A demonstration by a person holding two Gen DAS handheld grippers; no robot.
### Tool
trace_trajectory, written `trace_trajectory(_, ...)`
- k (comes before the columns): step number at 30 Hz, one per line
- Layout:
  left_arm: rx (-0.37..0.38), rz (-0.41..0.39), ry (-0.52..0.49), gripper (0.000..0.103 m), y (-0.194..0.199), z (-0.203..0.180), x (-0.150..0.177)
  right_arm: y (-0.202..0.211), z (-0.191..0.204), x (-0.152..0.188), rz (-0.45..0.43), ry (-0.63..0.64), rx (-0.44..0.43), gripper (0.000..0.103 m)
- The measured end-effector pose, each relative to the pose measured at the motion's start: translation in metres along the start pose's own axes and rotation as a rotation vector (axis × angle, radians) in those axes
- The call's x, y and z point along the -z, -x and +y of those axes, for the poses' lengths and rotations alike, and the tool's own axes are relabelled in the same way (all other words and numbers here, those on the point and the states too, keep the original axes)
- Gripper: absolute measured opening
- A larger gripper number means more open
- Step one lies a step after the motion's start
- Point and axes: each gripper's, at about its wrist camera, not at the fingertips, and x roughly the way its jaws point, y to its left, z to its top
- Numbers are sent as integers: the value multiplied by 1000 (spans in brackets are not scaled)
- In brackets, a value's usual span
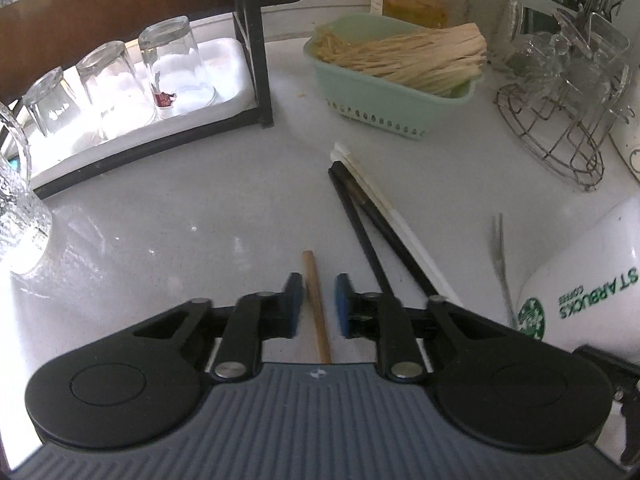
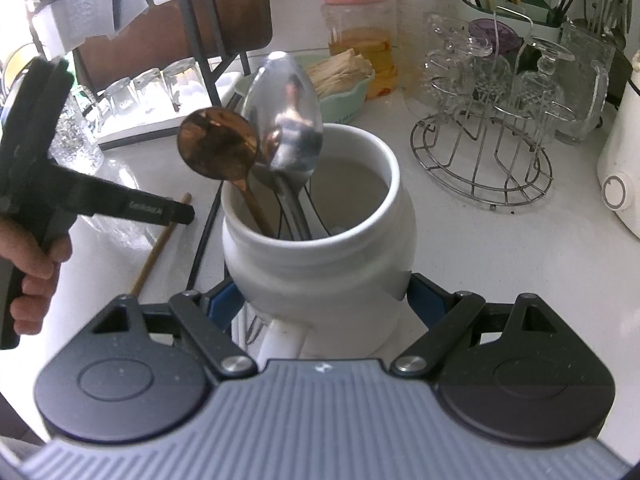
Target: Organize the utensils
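A wooden chopstick lies on the white counter between the blue pads of my left gripper. The pads stand narrowly apart on either side of it and do not press on it. To its right lie black chopsticks, white chopsticks and a small fork. My right gripper is shut on the white jar, which holds a copper spoon, a silver spoon and dark utensils. The right wrist view shows the left gripper in a hand over the wooden chopstick.
A green basket of wooden sticks sits behind the chopsticks. Upturned glasses stand on a white tray under a black rack. A wire stand holding glassware is at the right, a textured glass at the left. A red-lidded jar stands at the back.
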Motion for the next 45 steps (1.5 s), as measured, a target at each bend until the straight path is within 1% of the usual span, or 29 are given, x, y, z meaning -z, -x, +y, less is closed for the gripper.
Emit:
trace_trajectory(2, 3, -6, 3, 10, -1, 0, -1, -1, -1, -1, 2, 7, -8, 90)
trace_trajectory(7, 0, -5, -25, 8, -2, -2, -2, -3, 0, -3, 8, 23, -24, 90)
trace_trajectory(9, 31, 15, -31, 8, -1, -1, -2, -4, 2, -5, 17, 36, -24, 90)
trace_trajectory(11, 48, 35, -22, 8, 2, -1, -1, -7, 5, -9, 47, 63, -7, 90)
trace_trajectory(13, 63, 33, -26, 8, 6, -1, 0, -8, 5, -10, 58, 63, -5, 90)
trace_trajectory(16, 65, 26, -25, 8, 10, -3, 0, -7, 3, -10, 58, 68, -14, 89)
trace_trajectory(22, 74, -27, 20, 8, 41, -14, -5, -6, 0, -10, 71, 97, -43, 89)
trace_trajectory(25, 72, -76, 45, 8, 63, -21, -7, -4, -2, -10, 71, 118, -60, 89)
trace_trajectory(27, 56, -98, 78, 8, 77, -25, -8, -3, -3, -9, 78, 137, -76, 89)
trace_trajectory(30, 71, -143, 135, 8, 98, -28, -10, -1, -4, -8, 86, 179, -106, 89)
trace_trajectory(33, 66, -193, 157, 8, 115, -35, -15, 1, -6, -7, 82, 201, -128, 89)
trace_trajectory(35, 56, -213, 170, 8, 124, -39, -18, 1, -7, -6, 79, 210, -140, 89)
trace_trajectory(38, 54, -241, 177, 7, 140, -47, -22, 1, -8, -6, 72, 222, -152, 89)
trace_trajectory(42, 55, -254, 167, 7, 152, -57, -26, 0, -10, -6, 65, 231, -169, 89)
trace_trajectory(45, 70, -256, 151, 7, 161, -64, -25, 0, -11, -6, 64, 234, -174, 89)
